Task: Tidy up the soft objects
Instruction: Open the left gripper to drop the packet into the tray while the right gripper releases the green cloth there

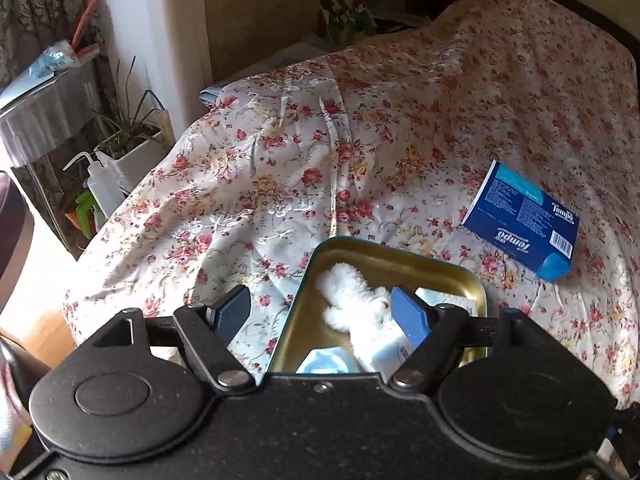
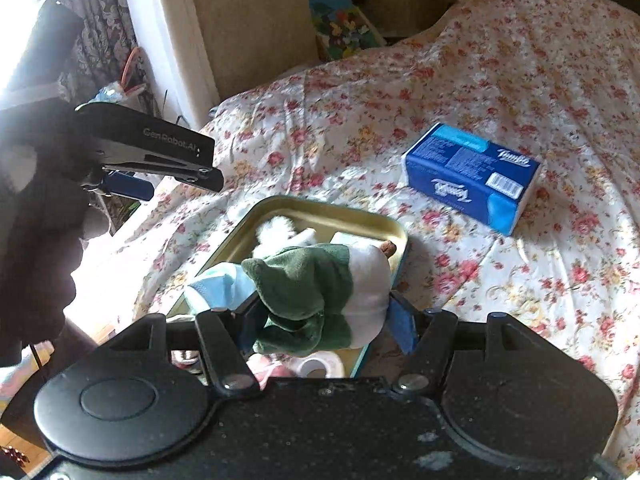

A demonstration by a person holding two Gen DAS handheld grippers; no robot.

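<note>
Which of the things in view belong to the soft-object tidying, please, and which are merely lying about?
Job: green-and-white plush in the right gripper; gold tin; white fluffy toy; blue face mask; tissue pack.
Lying about: squeeze bottle; potted plant.

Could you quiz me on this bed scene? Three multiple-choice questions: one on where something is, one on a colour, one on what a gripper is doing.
1. Where does the tissue box lie?
A. In the tin
B. On the floral bedspread
C. On the floor

2. What colour is the fluffy toy in the tin?
A. White
B. Red
C. Black

3. What is the right gripper doing?
A. Hanging open
B. Holding the tissue box
C. Gripping a green-and-white plush

Answers: B, it rests on the bedspread beyond the tin; A, its fur is white; C, the plush sits clamped between the fingers.
</note>
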